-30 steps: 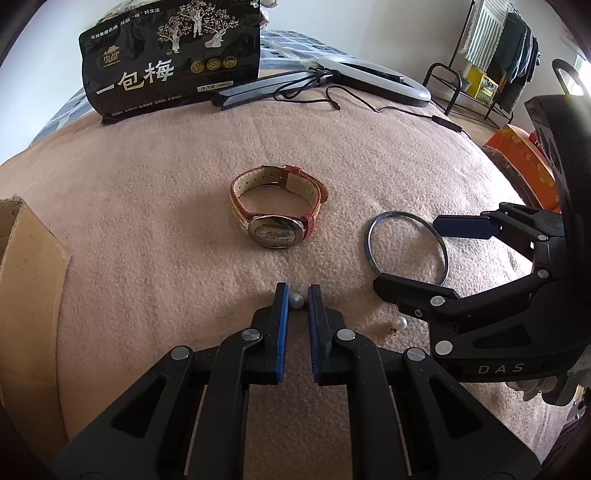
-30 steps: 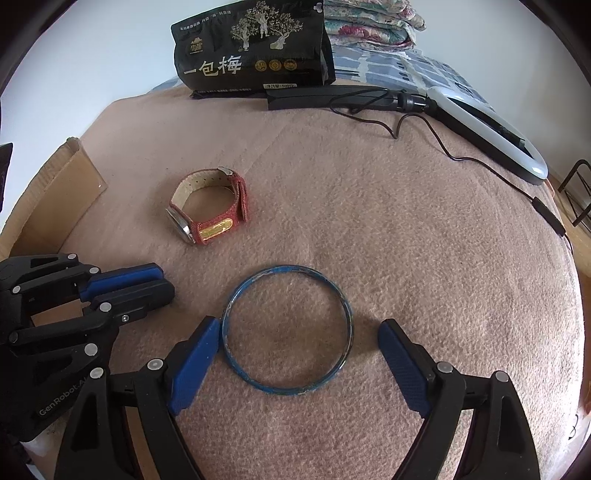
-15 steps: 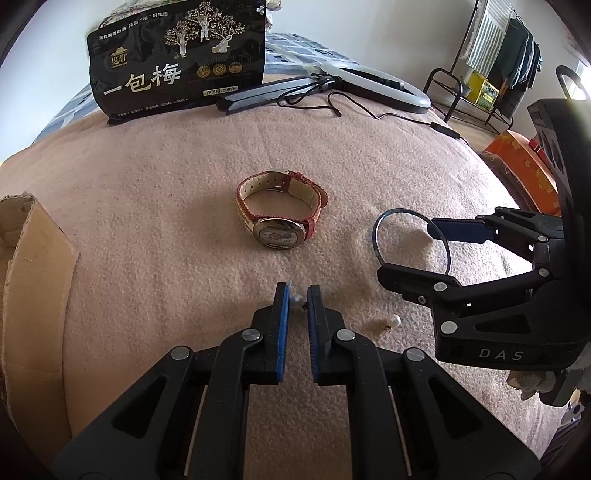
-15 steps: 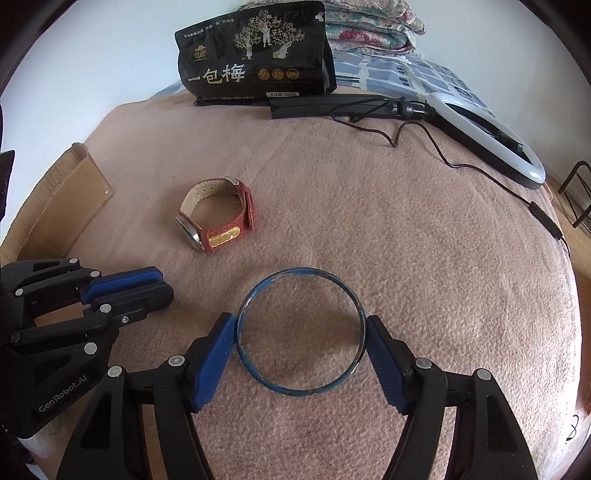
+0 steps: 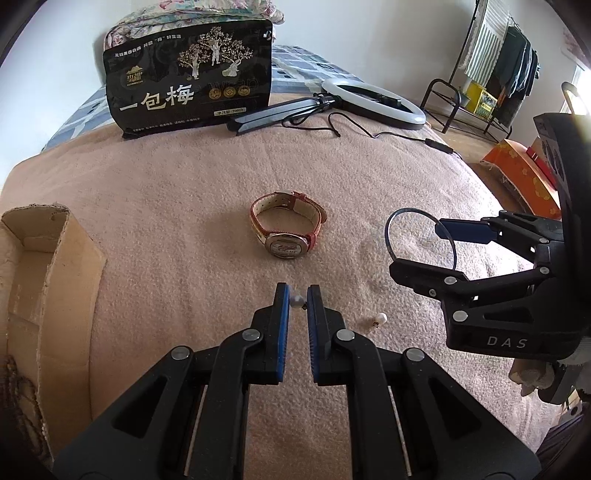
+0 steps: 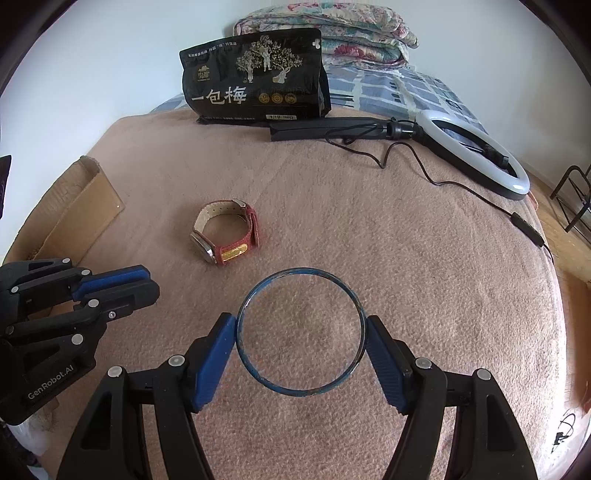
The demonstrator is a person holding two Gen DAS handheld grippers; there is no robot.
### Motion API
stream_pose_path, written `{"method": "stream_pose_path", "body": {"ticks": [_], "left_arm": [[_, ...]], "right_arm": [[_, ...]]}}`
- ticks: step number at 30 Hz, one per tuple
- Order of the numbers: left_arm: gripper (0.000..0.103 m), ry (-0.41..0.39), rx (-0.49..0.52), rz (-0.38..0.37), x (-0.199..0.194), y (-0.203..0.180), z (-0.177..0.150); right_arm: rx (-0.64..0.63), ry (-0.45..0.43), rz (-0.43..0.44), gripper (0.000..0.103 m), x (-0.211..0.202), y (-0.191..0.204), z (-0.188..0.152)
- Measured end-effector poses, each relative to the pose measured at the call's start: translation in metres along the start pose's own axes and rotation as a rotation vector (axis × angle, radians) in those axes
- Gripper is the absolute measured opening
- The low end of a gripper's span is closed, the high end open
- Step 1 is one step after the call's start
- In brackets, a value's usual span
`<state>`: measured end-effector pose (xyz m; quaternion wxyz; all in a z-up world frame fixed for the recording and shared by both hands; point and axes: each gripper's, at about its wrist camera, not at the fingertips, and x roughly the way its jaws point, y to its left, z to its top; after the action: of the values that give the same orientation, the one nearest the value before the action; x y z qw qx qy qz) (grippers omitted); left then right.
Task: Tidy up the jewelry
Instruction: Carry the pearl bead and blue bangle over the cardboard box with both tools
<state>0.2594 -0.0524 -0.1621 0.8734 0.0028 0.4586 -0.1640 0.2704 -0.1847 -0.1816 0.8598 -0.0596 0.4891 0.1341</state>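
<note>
Left wrist shows my left gripper [image 5: 297, 300] pinching a pearl [image 5: 296, 301] just above the blanket [image 5: 184, 206]; my right gripper [image 6: 300, 332] clamps the bangle [image 6: 301, 392], watch [image 6: 226, 236] beyond.

On my feeds I see a pink blanket [image 6: 369, 229] over the bed, a black snack bag [image 6: 255, 79] standing at its far edge beside a ring light [image 6: 480, 155] with its trailing cable [image 6: 461, 186], folded quilts [image 6: 332, 22] behind, and a clothes rack [image 5: 491, 70] by the wall.
</note>
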Motion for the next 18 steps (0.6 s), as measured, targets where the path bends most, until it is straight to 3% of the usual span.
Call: {"method": "stream_pose_path", "body": {"ticks": [18], "left_arm": [[0.008,-0.079,-0.005,0.020,-0.060,0.010,0.008]], "right_arm": [[-0.020,-0.076,-0.003,0.073,-0.055,0.032,0.011]]}}
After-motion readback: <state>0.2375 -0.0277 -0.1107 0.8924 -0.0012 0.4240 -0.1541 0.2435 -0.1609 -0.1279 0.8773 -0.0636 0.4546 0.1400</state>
